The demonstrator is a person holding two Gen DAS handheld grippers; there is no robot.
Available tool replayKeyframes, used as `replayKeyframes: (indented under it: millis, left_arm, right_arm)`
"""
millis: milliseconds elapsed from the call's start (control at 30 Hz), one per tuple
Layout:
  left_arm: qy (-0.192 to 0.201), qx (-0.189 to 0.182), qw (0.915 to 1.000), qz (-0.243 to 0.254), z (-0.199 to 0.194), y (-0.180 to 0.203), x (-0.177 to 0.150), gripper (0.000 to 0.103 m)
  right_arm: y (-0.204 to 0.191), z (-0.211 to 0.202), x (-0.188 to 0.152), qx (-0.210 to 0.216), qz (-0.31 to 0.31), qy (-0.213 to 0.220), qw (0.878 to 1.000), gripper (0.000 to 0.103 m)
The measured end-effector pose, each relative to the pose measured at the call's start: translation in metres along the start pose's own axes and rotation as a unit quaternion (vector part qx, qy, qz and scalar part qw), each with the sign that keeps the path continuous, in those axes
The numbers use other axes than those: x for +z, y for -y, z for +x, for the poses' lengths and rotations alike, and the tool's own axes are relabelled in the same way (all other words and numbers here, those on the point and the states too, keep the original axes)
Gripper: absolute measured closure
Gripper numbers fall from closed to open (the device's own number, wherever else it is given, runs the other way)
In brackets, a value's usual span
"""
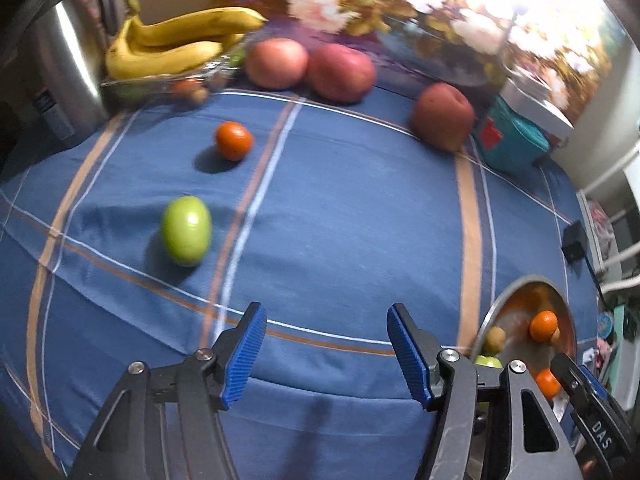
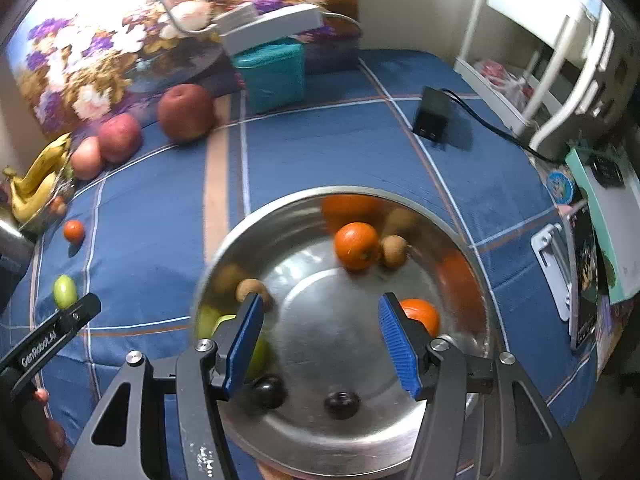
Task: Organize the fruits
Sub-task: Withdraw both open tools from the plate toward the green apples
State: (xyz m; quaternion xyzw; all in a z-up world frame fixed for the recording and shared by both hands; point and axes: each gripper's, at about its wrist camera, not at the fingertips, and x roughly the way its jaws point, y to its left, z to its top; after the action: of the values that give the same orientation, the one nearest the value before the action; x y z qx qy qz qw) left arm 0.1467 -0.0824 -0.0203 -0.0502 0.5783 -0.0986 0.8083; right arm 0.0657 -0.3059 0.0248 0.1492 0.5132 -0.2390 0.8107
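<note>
My left gripper (image 1: 326, 354) is open and empty above the blue checked cloth. Ahead of it to the left lie a green fruit (image 1: 186, 231) and a small orange (image 1: 233, 141). Three red apples (image 1: 342, 73) and a banana bunch (image 1: 176, 42) sit along the far edge. My right gripper (image 2: 320, 344) hangs open and empty over the steel bowl (image 2: 486, 308). In the bowl lie two oranges (image 2: 356, 246), small brown fruits (image 2: 394, 251), a green fruit (image 2: 256, 354) and two dark round fruits (image 2: 341, 404). The bowl's rim (image 1: 496, 308) shows at the left wrist view's right edge.
A steel kettle (image 1: 60, 68) stands at the far left beside a glass dish (image 1: 160, 84) under the bananas. A teal box (image 2: 272, 76) and a floral picture (image 2: 120, 40) back the table. A black adapter (image 2: 432, 114) with its cable lies at the right, near a white rack (image 2: 540, 60).
</note>
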Motion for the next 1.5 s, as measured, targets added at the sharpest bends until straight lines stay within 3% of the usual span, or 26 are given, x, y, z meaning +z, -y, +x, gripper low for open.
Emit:
replayKeyframes:
  millis: [333,467,567,633,700,800,1033,1333,1500]
  left_arm:
    - [0.003,0.003,0.9997,-0.024,-0.001,-0.018,0.003,0.034]
    - [0.004,-0.002,0.9998,-0.02,0.001,-0.016,0.005,0.029]
    - [0.005,-0.003,0.9999,-0.014,0.001,-0.014,0.005,0.021]
    - [0.008,0.004,0.9999,-0.007,0.002,-0.011,0.005,0.013]
    - [0.013,0.018,0.9998,0.001,0.002,-0.01,0.004,0.0]
    - [0.024,0.042,0.9987,0.016,0.002,-0.008,0.004,0.0]
    - [0.032,0.066,0.9966,0.037,0.004,-0.005,0.002,0.0]
    - [0.044,0.06,0.996,0.049,0.0,-0.002,0.003,0.0]
    - [0.066,0.102,0.9897,0.075,-0.005,0.004,0.005,0.0]
  right_arm:
    - [-0.023,-0.005,-0.003,0.01,-0.029,0.007,1.0,0.042]
    - [-0.022,-0.002,-0.003,0.008,-0.029,0.004,1.0,0.042]
    - [-0.02,0.001,-0.004,0.006,-0.027,0.004,1.0,0.032]
    - [-0.019,0.002,-0.004,0.008,-0.025,0.007,1.0,0.032]
    - [-0.017,0.002,-0.004,0.011,-0.022,0.011,1.0,0.028]
    - [-0.017,0.002,-0.005,0.009,-0.026,0.018,0.999,0.01]
    - [-0.019,0.0,-0.006,0.003,-0.036,0.034,0.999,0.009]
    - [-0.026,-0.002,-0.006,0.02,-0.044,0.045,0.998,0.008]
    - [-0.038,-0.002,-0.007,0.024,-0.058,0.047,0.997,0.008]
